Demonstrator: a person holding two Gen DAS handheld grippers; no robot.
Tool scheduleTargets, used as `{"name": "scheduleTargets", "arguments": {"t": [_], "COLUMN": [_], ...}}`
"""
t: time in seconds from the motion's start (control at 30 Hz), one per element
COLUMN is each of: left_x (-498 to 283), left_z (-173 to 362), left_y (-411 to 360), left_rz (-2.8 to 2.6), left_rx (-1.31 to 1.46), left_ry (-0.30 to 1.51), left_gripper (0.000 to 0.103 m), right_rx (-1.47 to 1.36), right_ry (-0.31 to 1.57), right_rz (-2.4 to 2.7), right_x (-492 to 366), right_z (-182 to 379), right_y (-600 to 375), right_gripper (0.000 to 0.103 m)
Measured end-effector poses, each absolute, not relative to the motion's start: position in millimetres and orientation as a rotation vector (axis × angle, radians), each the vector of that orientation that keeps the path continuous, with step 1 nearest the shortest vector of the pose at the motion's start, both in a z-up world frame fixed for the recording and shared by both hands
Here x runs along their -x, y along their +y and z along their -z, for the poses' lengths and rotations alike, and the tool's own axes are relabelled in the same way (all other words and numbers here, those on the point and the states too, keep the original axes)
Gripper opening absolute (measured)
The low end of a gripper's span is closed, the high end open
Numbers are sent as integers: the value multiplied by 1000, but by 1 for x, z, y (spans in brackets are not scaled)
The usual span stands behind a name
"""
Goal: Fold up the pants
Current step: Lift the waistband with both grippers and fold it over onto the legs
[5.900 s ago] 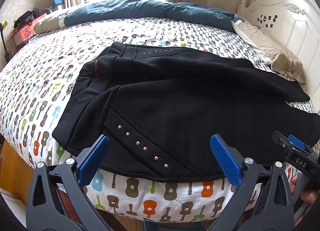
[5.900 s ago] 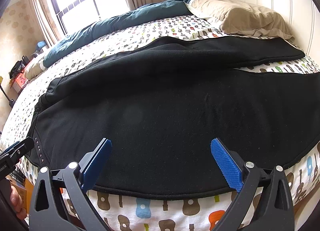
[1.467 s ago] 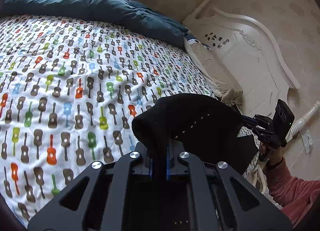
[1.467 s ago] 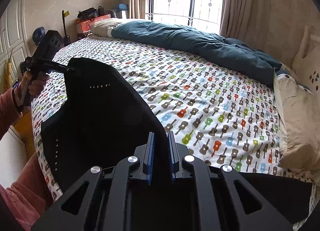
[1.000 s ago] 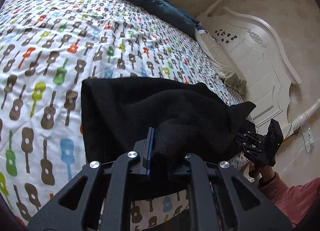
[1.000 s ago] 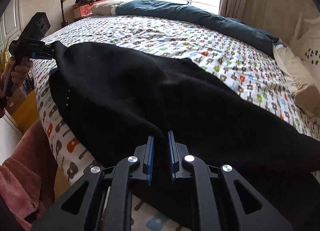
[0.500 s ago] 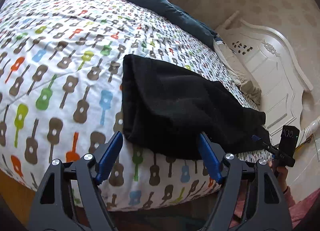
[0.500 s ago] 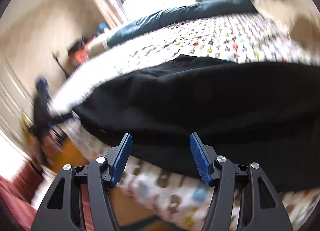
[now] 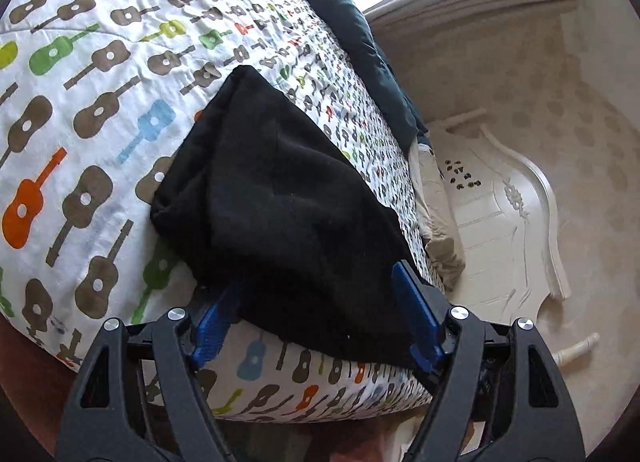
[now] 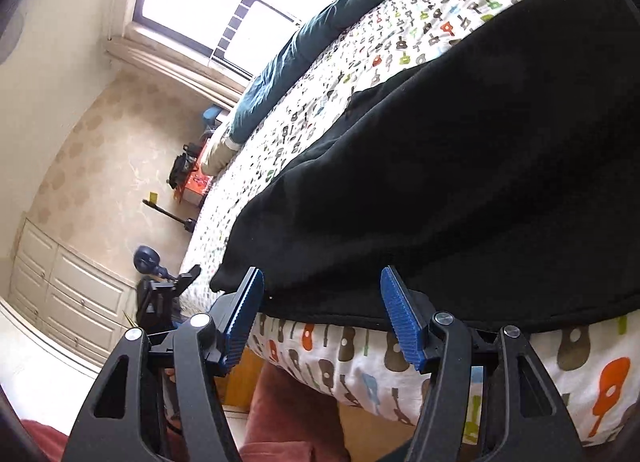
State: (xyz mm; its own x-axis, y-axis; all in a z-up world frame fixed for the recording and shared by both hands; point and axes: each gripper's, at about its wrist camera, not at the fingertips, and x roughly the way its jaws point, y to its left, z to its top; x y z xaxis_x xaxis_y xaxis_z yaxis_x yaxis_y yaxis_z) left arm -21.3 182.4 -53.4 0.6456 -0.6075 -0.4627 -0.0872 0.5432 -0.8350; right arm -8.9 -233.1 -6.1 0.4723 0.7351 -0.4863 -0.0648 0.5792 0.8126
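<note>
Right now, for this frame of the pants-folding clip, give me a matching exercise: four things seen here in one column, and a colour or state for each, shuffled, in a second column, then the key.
Things
1. pants
2. bedsheet
3. left claw
4. duvet

Descriptions
A. white with a colourful guitar print
B. dark teal, bunched along the far side of the bed
C. black, lying folded at the near edge of the bed
D. open, blue pads apart, gripping nothing

Pairs: 1-C, 2-A, 3-D, 4-B
</note>
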Motion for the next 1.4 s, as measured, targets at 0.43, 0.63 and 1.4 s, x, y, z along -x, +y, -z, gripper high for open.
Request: {"name": "scheduleTargets", "arguments": {"t": [0.43,0.63,1.4], "left_x": [7,2,22], "left_z": [81,73,55], "left_y": [189,194,199], "left_rz": [279,274,235], "left_rx": [1022,995,763], "left_ry": [898,886,882], "left_gripper": [16,15,18], "right_rx": [-1251,-1172,-1129], "right_ry": [960,988,1061], "right_rz": [-480,-378,-429], "right_x": [2,-6,34], "right_z": [54,52,49], "right_y": [-233,-228,-222], "right_gripper": [63,16,18]}}
